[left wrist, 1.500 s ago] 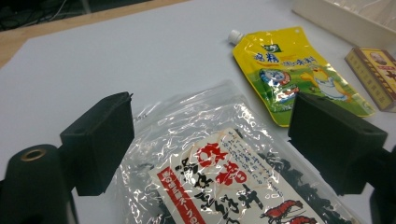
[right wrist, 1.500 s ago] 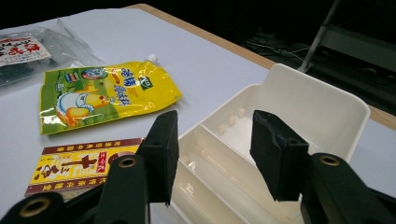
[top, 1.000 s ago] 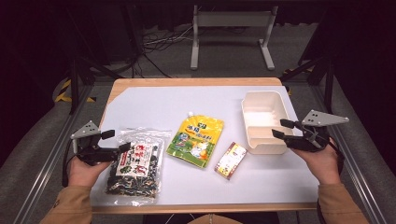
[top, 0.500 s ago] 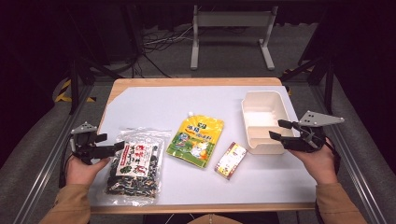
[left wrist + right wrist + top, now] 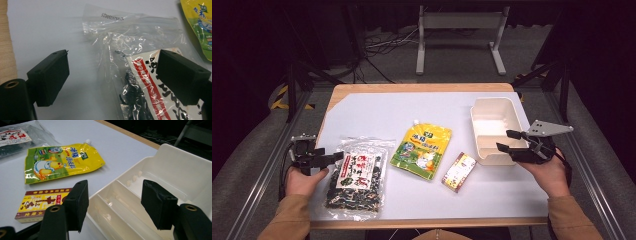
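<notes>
High view, table: white mat on a wooden table (image 5: 412, 88), four items laid out across it.
High view, left gripper (image 5: 331, 158): down at the left edge, jaws spread wide, tips right at the left edge of the seaweed bag (image 5: 357, 177); one jaw over the bag's clear border, holding nothing.
High view, seaweed bag: lying flat at front left, clear plastic with dark contents and a red-and-white label.
High view, yellow pouch (image 5: 423, 149): flat in the middle, spout toward the far side, just right of the bag.
High view, small box (image 5: 458, 171): between the pouch and the tray, near the front.
High view, right gripper (image 5: 506, 140): jaws apart, poised at the near end of the white tray (image 5: 513, 116), gripping nothing.
Left gripper view, jaws: wide open, left one over bare mat, right one over the label (image 5: 150, 82) of the seaweed bag (image 5: 130, 50); bag's clear top edge stretches away between them. Contact with the plastic: cannot tell.
Left gripper view, yellow pouch (image 5: 200, 22): corner peeking in at upper right.
Right gripper view, jaws: wide apart, straddling the near corner of the white tray (image 5: 175, 167); its dividers run between them.
Right gripper view, surroundings: small box (image 5: 42, 202) by the left jaw, yellow pouch (image 5: 60, 162) beyond it, seaweed bag (image 5: 20, 137) far off at top left.
</notes>
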`<action>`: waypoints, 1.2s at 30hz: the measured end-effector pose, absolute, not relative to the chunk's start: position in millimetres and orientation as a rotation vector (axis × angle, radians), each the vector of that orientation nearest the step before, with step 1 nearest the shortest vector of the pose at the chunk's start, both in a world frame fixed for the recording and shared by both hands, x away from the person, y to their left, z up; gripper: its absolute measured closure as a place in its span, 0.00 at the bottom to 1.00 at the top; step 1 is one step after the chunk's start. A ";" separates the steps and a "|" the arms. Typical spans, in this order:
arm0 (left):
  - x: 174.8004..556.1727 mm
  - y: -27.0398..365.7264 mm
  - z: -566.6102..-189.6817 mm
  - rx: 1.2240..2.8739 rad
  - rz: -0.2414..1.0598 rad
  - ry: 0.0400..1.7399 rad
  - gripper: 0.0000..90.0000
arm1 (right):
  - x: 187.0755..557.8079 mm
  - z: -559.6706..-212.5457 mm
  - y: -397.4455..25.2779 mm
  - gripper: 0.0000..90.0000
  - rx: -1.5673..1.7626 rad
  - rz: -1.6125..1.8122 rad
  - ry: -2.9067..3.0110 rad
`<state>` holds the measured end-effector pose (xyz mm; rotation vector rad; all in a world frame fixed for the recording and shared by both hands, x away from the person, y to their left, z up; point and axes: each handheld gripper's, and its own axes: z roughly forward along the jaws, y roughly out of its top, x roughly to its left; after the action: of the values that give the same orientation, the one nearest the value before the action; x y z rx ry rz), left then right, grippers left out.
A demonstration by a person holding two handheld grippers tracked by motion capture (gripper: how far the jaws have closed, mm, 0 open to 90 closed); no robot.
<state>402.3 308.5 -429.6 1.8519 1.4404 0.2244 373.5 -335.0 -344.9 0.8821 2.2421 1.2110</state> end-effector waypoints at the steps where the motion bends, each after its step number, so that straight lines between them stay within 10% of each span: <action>1: 403.0 308.0 -430.3 1.847 0.219 1.444 0.15 | 373.8 -345.8 -334.4 0.43 0.884 1.210 2.244; 16: 427.6 300.5 -439.8 1.873 0.169 1.405 0.17 | 367.8 -355.7 -334.8 0.41 0.886 1.160 2.274; 36: 428.7 300.1 -445.0 1.915 0.134 1.439 0.56 | 363.3 -359.8 -334.5 0.40 0.883 1.144 2.292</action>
<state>428.7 300.1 -445.0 1.9146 1.4394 0.1340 363.3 -334.5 -359.8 0.8832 2.2922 1.1436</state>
